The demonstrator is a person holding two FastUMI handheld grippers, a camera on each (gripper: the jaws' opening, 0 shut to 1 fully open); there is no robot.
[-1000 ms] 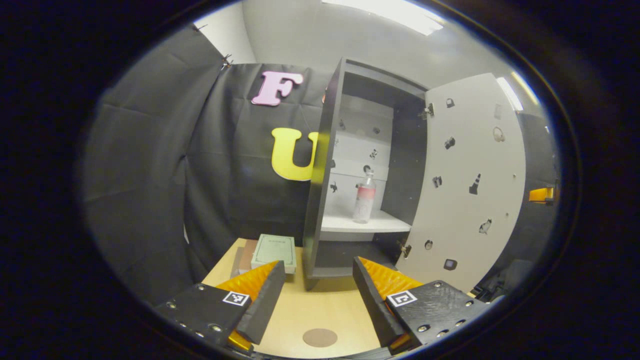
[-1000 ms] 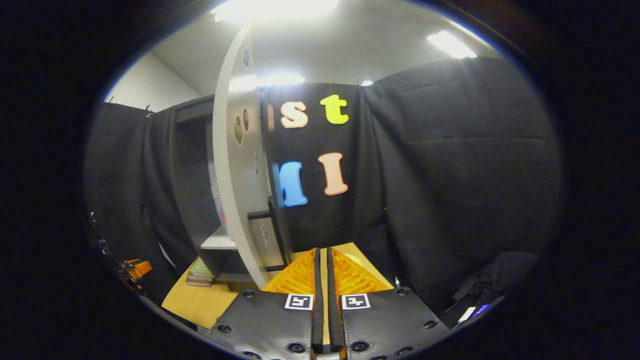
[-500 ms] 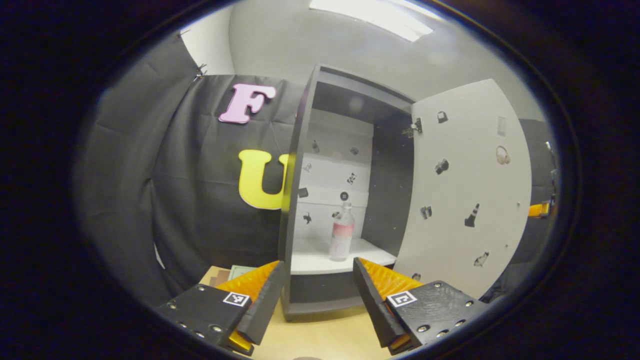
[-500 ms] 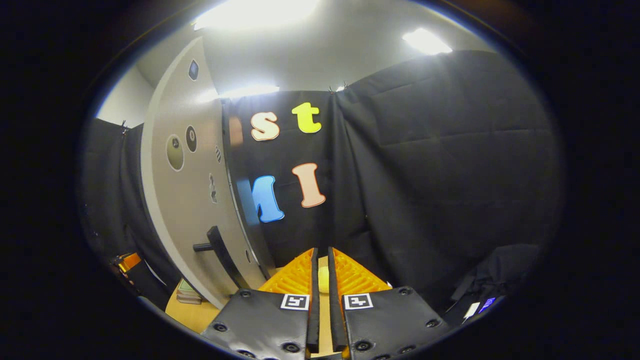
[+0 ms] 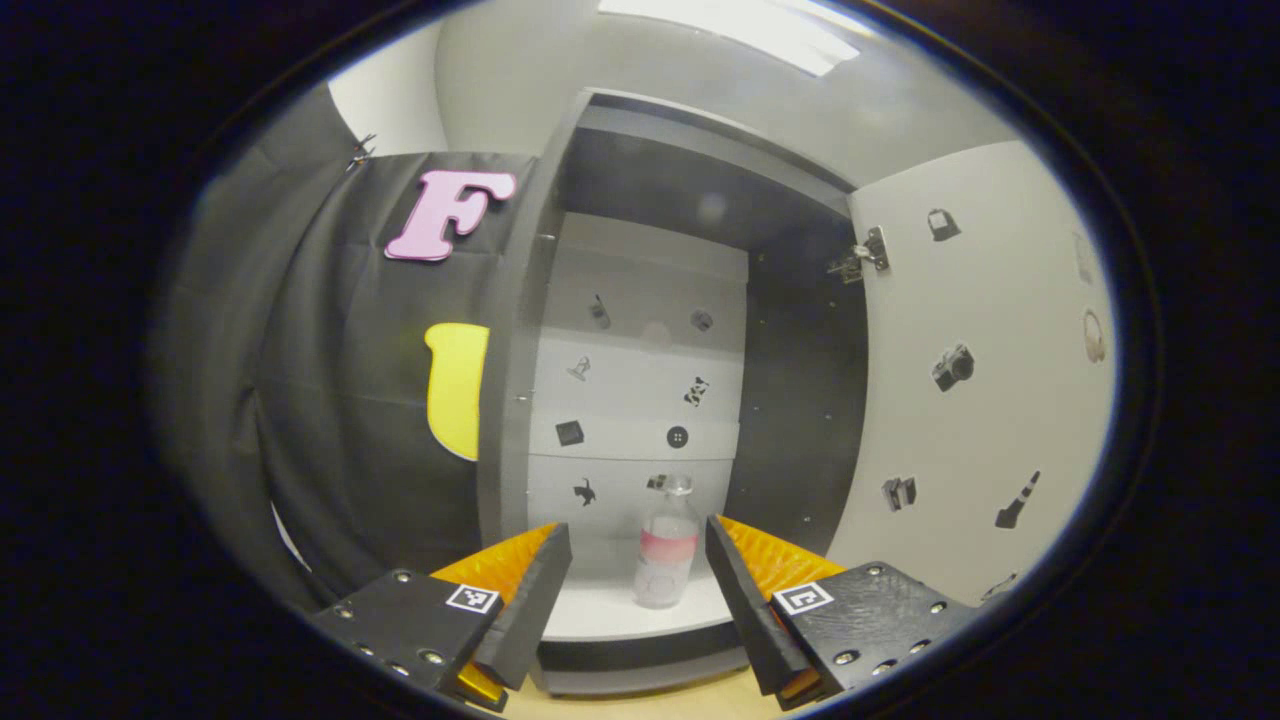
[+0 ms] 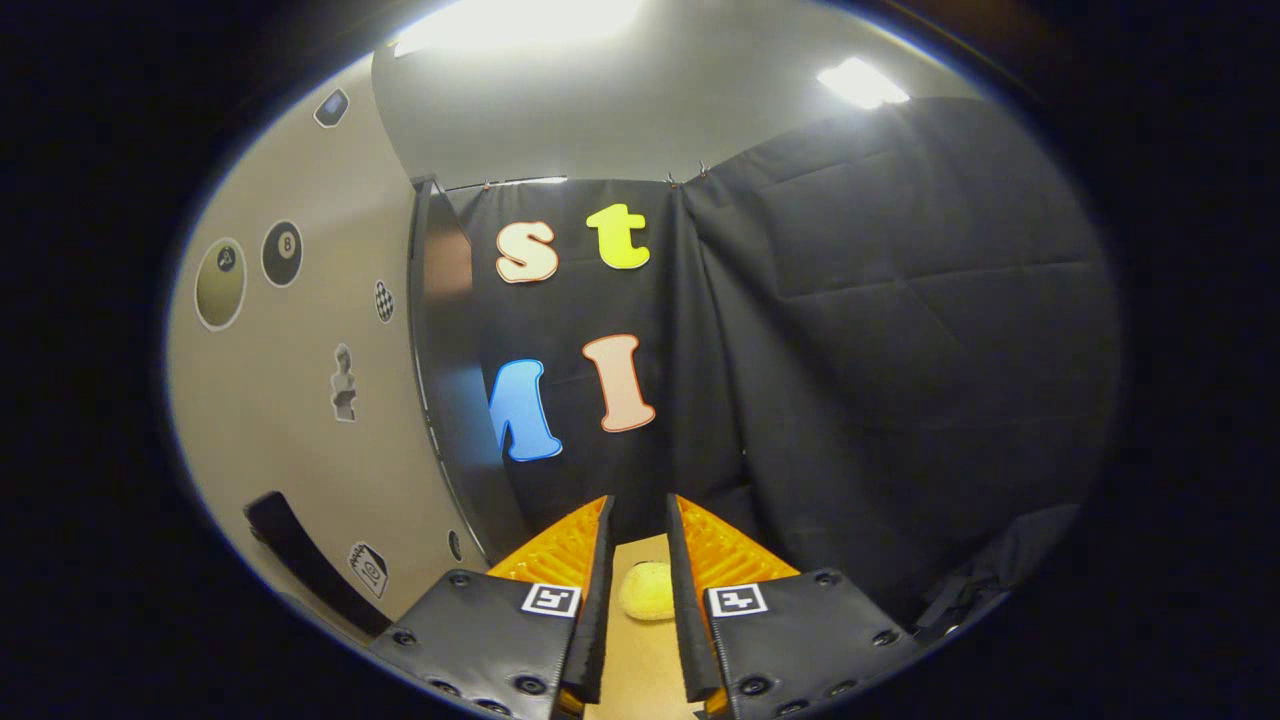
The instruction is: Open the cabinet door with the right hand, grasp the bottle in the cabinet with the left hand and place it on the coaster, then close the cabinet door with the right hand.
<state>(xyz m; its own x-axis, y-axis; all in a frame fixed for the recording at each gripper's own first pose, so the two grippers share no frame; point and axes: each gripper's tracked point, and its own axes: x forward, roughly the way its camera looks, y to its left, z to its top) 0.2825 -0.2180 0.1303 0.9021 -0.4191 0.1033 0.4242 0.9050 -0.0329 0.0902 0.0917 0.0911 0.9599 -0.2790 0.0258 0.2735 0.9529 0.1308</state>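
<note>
1. In the left gripper view, the left claw (image 5: 636,560) is spread wide and holds nothing; its fingers (image 5: 528,600) frame the cabinet (image 5: 520,330) opening.
2. The bottle (image 5: 667,545) stands upright on the white shelf (image 5: 610,615) inside the cabinet, long axis vertical, cap pointing up, between the finger tips but farther in, touching neither.
3. The cabinet door (image 5: 980,400) stands swung open at the right, its inner face dotted with small stickers.
4. Compared with a second ago, the cabinet and bottle loom larger and lower; the coaster and books have left the view.
5. In the right gripper view, the right claw (image 6: 638,580) is parted slightly, empty, where earlier it was nearly closed; the door's outer face and dark handle (image 6: 300,560) lie left, a yellow object (image 6: 647,590) on the desk (image 6: 645,660) between its fingers.
</note>
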